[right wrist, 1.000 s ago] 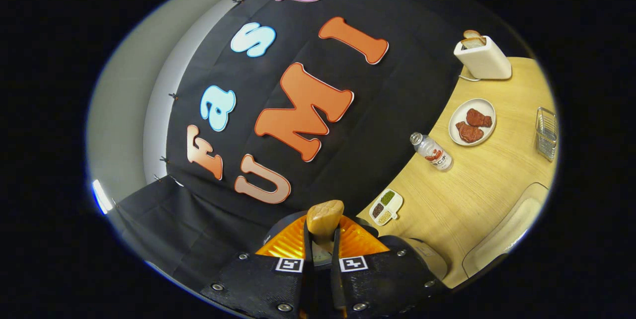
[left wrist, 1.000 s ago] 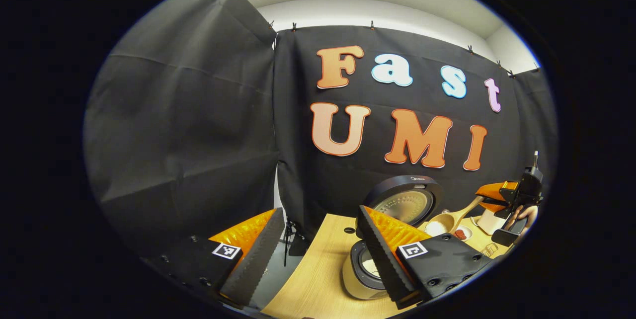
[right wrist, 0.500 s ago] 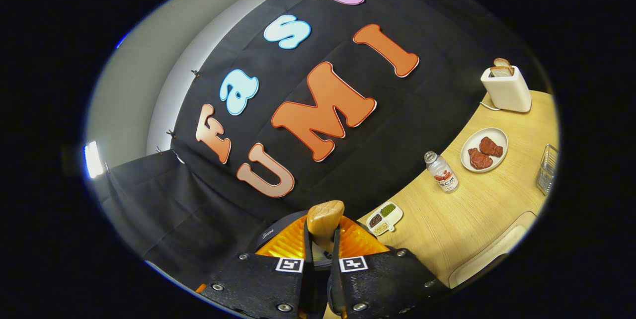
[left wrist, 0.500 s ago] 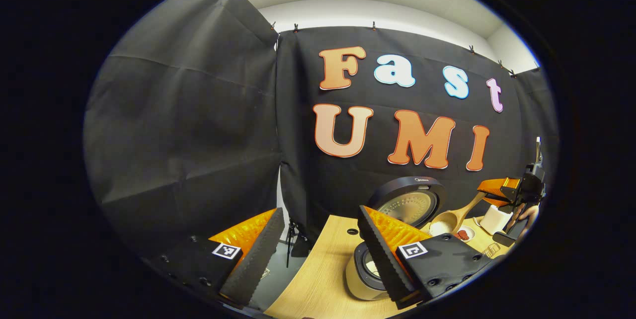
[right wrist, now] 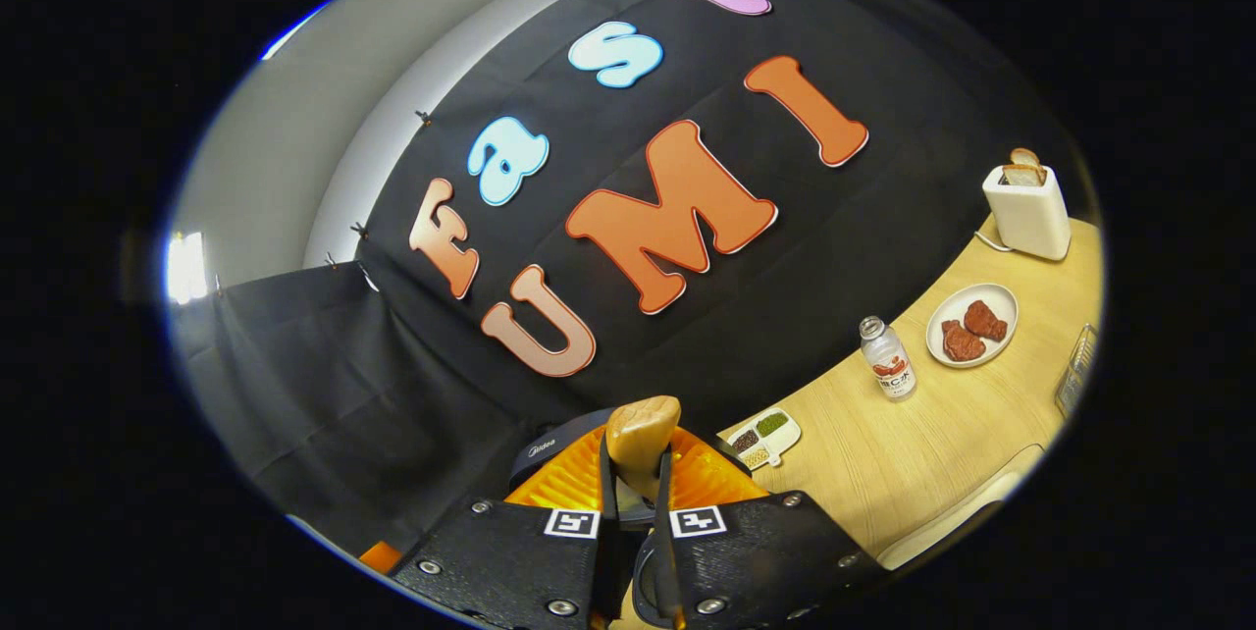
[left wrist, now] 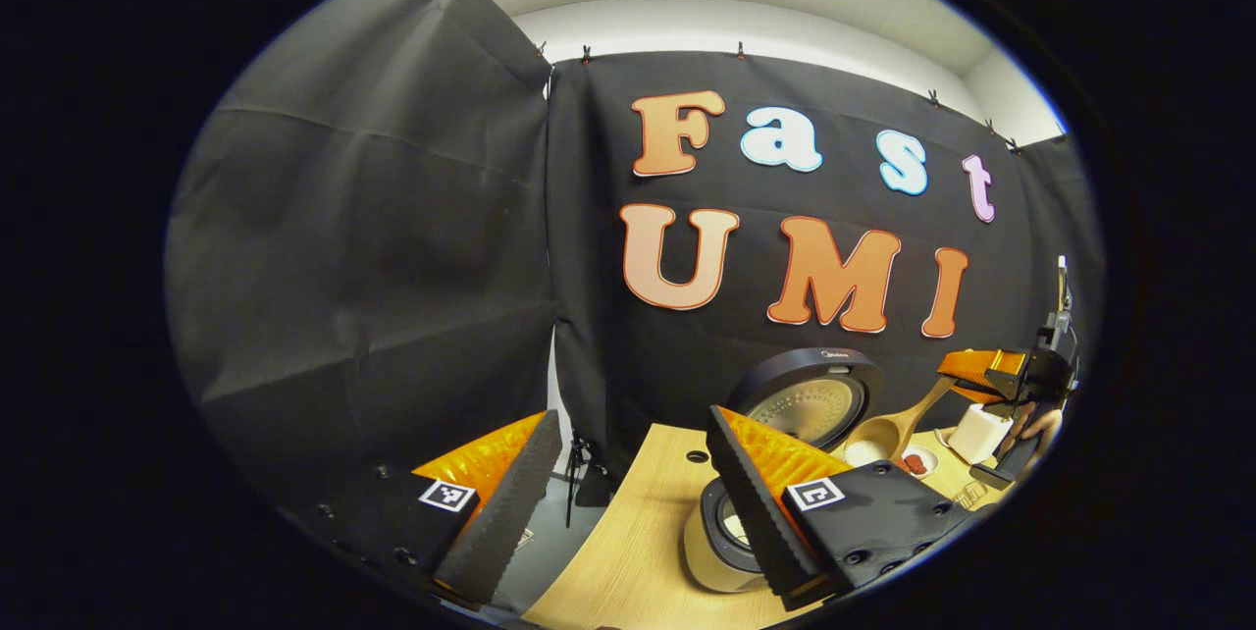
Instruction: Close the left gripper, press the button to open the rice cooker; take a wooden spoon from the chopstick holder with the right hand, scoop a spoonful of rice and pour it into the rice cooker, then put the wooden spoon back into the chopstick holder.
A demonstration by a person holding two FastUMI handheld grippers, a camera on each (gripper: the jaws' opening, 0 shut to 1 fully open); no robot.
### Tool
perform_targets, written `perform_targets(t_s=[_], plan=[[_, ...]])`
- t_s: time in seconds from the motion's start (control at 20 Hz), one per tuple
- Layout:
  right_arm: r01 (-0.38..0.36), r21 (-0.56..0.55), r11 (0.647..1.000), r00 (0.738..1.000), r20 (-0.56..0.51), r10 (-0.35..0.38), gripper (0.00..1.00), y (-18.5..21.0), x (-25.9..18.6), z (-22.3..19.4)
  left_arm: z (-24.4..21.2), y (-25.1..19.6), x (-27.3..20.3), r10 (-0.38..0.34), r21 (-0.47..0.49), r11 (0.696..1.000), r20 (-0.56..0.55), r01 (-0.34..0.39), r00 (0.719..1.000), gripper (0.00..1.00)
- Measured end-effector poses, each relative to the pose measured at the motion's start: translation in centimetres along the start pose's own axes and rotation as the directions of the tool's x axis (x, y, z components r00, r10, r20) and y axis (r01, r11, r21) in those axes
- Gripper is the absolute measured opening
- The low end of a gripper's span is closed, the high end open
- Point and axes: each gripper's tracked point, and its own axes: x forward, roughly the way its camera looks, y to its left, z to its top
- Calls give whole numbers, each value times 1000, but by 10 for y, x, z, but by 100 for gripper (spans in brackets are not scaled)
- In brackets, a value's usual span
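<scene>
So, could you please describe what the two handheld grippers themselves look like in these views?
Each gripper, left gripper and right gripper, has black bolted finger mounts carrying small square black-and-white markers, backed by ribbed translucent orange plastic. The left gripper's fingers have serrated inner faces. No cables or sleeves are discernible.

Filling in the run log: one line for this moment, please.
rice cooker: lid open | right gripper: shut on wooden spoon, bowl beside lid | left gripper: open

rice cooker (left wrist: 716, 537) body partly behind gripper finger, chopstick holder (right wrist: 1075, 383) cut off at edge
</scene>
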Motion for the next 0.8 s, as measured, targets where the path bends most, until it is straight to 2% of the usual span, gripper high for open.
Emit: perform_targets(t_s=[0.4,0.8], plan=[[-45,-183,982,999,-3,46,12,22,-1,-8,-1,1,0,-4,4,1000,-6,4,1000,97],[-92,-370,924,996,-26,89,12,42,1,-27,-1,3,-1,4,-7,1000,-6,-4,1000,98]])
